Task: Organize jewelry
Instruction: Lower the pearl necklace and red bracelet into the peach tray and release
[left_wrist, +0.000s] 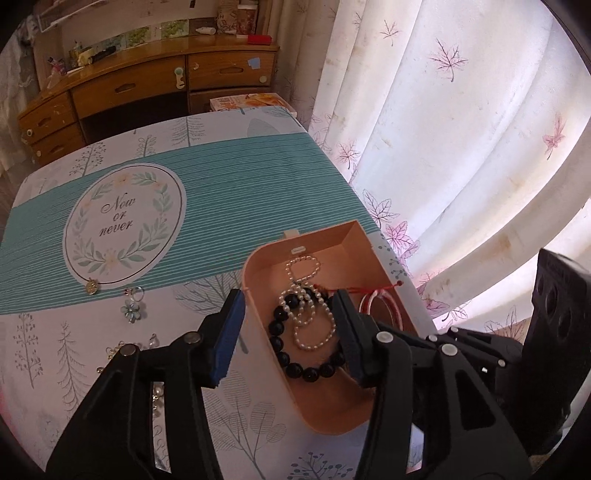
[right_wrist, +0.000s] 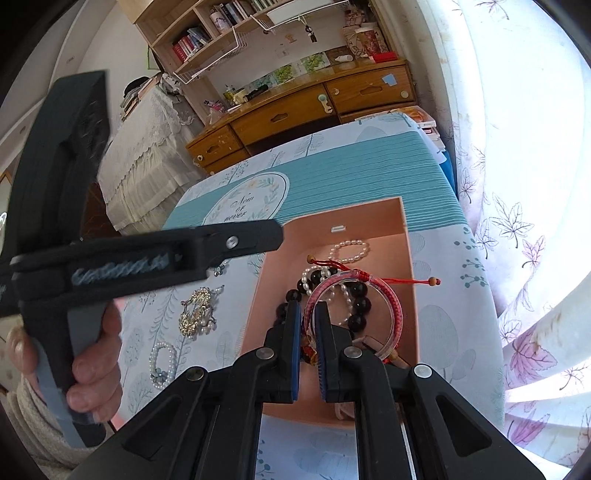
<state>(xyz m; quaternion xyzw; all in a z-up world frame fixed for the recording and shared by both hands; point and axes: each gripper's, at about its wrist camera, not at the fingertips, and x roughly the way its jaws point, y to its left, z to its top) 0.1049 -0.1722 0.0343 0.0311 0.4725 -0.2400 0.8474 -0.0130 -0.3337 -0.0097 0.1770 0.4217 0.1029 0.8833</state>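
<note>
A peach jewelry box sits at the table's right side. Inside lie a black bead bracelet, a pearl strand and a red-pink bangle with red cord. My left gripper is open, its jaws either side of the box's left wall. My right gripper is shut on the red-pink bangle's rim, over the box. Loose on the tablecloth: a gold pendant, a blue flower charm, gold earrings, a small pearl bracelet.
The table has a teal and white cloth with a "Now or never" oval. A leaf-patterned curtain hangs close on the right. A wooden desk stands beyond the far edge. A bed lies at left.
</note>
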